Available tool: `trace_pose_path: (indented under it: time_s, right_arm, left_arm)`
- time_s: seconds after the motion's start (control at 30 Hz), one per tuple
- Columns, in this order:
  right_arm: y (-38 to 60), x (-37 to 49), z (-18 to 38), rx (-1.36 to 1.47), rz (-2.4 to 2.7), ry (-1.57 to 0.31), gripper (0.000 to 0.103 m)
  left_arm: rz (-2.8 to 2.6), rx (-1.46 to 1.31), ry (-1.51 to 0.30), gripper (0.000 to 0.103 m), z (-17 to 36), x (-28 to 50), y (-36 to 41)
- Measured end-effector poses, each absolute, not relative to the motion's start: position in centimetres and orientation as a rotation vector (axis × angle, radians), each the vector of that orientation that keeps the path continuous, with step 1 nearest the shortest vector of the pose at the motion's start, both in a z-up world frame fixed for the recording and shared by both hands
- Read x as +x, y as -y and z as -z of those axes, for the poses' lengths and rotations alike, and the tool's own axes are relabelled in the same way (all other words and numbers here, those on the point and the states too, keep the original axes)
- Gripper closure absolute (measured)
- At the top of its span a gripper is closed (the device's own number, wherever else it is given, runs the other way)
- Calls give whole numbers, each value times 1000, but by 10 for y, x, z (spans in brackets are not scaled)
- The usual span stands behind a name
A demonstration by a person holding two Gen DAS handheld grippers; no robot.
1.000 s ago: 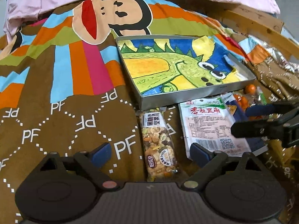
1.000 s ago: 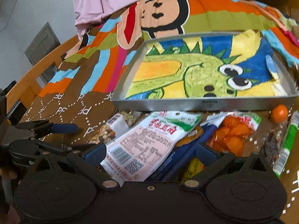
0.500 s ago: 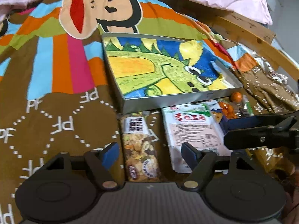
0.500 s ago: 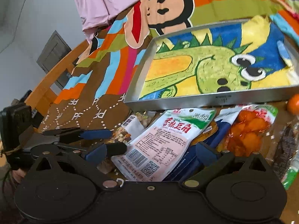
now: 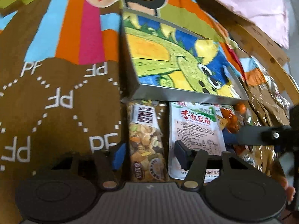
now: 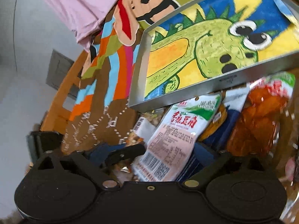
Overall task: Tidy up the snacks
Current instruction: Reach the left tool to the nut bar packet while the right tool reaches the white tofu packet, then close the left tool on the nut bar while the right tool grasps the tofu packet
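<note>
A clear packet of mixed nuts (image 5: 147, 145) lies on the bedspread in front of the metal tray (image 5: 186, 93) lined with a dinosaur drawing. My left gripper (image 5: 149, 154) straddles this packet; its jaws are closing, and the pads stand just off its sides. Right of it lies a white packet with red lettering (image 5: 194, 130). My right gripper (image 6: 149, 155) is open low over that white packet (image 6: 177, 136), with a blue packet (image 6: 231, 123) and an orange snack bag (image 6: 261, 115) beside it. The tray (image 6: 224, 82) holds no snacks.
The striped cartoon-monkey bedspread (image 5: 56, 97) covers the surface. A small orange ball (image 5: 241, 108) sits by the tray's corner, and brown foil packets (image 5: 271, 100) lie at the right. A wooden bed frame (image 5: 261, 43) and a pink sheet (image 5: 252, 3) border the far side.
Both grippers have come lower and closer to the snacks, and both have rolled. The left fingers have narrowed around the nut packet. The right gripper now hangs over the white packet.
</note>
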State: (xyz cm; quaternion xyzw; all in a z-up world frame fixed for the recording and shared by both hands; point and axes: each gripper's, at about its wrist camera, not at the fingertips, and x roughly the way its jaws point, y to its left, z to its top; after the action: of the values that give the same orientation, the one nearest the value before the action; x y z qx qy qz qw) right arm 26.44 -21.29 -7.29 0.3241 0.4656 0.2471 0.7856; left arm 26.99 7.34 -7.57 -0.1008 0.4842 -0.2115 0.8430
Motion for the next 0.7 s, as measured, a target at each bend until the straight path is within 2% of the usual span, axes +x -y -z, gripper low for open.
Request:
trace_pose_path:
  time_s: [0.1, 0.17, 0.37, 0.47, 0.6, 0.7]
  right_arm:
    - [220, 260, 71, 775, -537, -1000, 7]
    - [222, 261, 72, 809, -539, -994, 7]
    - [210, 266, 80, 744, -510, -964, 18]
    - [205, 270, 84, 735, -516, -937, 19]
    - [209, 272, 80, 765, -521, -938, 33]
    - [210, 272, 78, 787, -521, -936, 34]
  left_arm:
    - [409, -246, -1037, 53, 75, 272, -80]
    - [401, -253, -1040, 53, 75, 272, -81]
    - [397, -213, -1031, 54, 77, 272, -73]
    - [394, -202, -1027, 57, 77, 272, -70]
    - [383, -174, -1017, 62, 75, 271, -67]
    - [374, -163, -1023, 63, 72, 270, -64]
